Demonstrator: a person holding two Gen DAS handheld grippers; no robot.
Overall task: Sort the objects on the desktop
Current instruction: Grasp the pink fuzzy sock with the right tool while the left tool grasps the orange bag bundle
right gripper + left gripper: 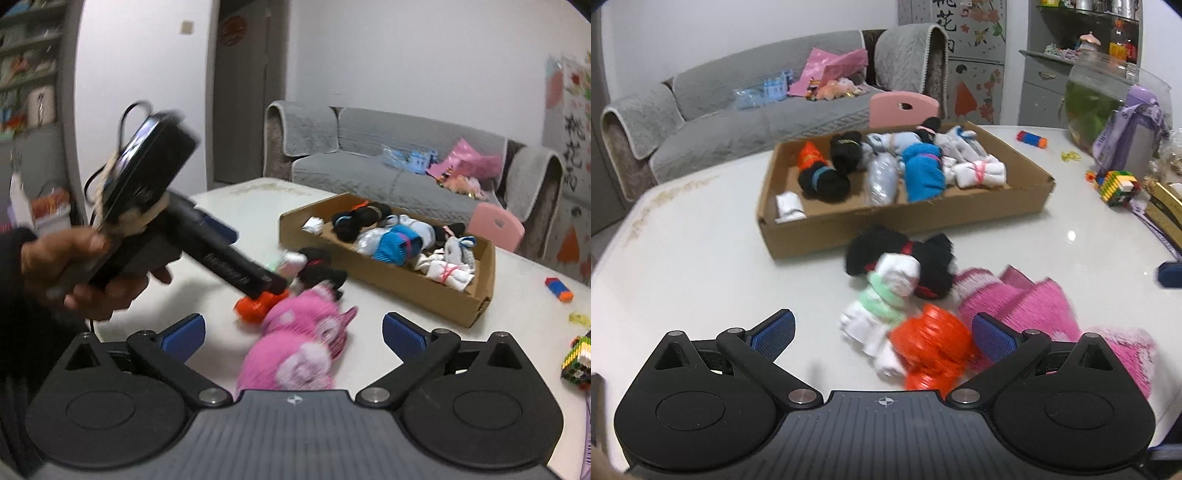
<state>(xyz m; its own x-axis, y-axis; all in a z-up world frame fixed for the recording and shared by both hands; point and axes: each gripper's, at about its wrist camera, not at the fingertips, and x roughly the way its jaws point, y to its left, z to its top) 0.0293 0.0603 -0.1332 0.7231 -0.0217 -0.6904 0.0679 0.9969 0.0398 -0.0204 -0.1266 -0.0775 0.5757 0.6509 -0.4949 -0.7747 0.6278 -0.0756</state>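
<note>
A cardboard tray on the white table holds several rolled sock bundles, among them a blue one. In front of it lies a loose pile: black socks, a white and green roll, an orange bundle and pink fluffy socks. My left gripper is open just above the orange and white bundles. My right gripper is open over the pink socks. The tray shows beyond, and the hand-held left gripper reaches down at the orange bundle.
A toy block model, a small orange-blue toy, a glass jar and purple items crowd the table's right side. A pink chair back and a grey sofa stand behind the table.
</note>
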